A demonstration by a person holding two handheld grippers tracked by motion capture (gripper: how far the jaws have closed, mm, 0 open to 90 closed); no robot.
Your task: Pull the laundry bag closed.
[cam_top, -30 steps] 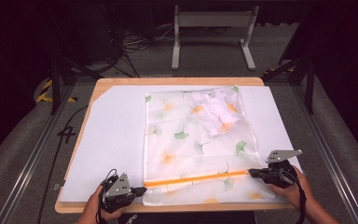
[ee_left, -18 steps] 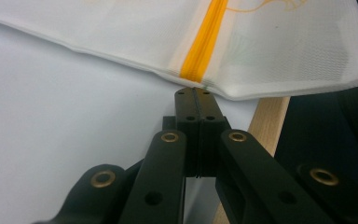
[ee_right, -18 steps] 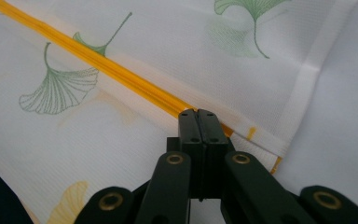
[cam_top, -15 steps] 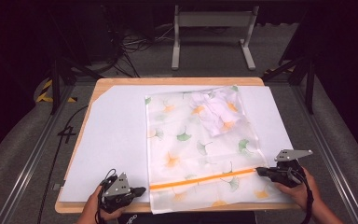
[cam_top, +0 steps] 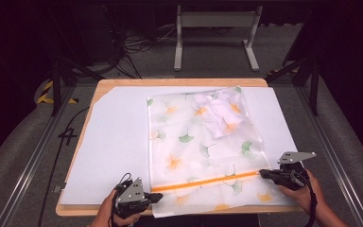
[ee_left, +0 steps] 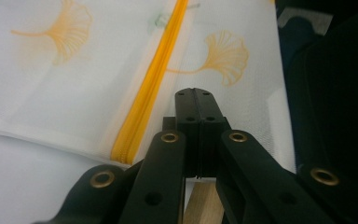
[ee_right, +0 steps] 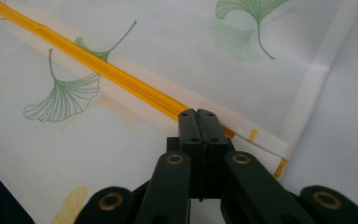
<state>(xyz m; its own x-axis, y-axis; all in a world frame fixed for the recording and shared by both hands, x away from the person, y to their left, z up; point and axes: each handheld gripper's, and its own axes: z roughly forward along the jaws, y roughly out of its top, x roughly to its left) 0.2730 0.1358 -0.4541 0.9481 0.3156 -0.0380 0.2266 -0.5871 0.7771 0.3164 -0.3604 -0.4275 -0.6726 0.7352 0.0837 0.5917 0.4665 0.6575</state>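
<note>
Hand-held grippers [cam_top: 157, 197] [cam_top: 261, 174] pinched closed at orange zipper [cam_top: 203, 181] ends; zipper runs left-right.

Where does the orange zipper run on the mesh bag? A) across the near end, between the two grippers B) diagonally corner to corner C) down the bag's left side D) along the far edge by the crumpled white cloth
A: the orange zipper crosses the near end of the mesh bag, spanning from the left gripper to the right gripper; the crumpled white cloth sits inside at the far end.
</note>
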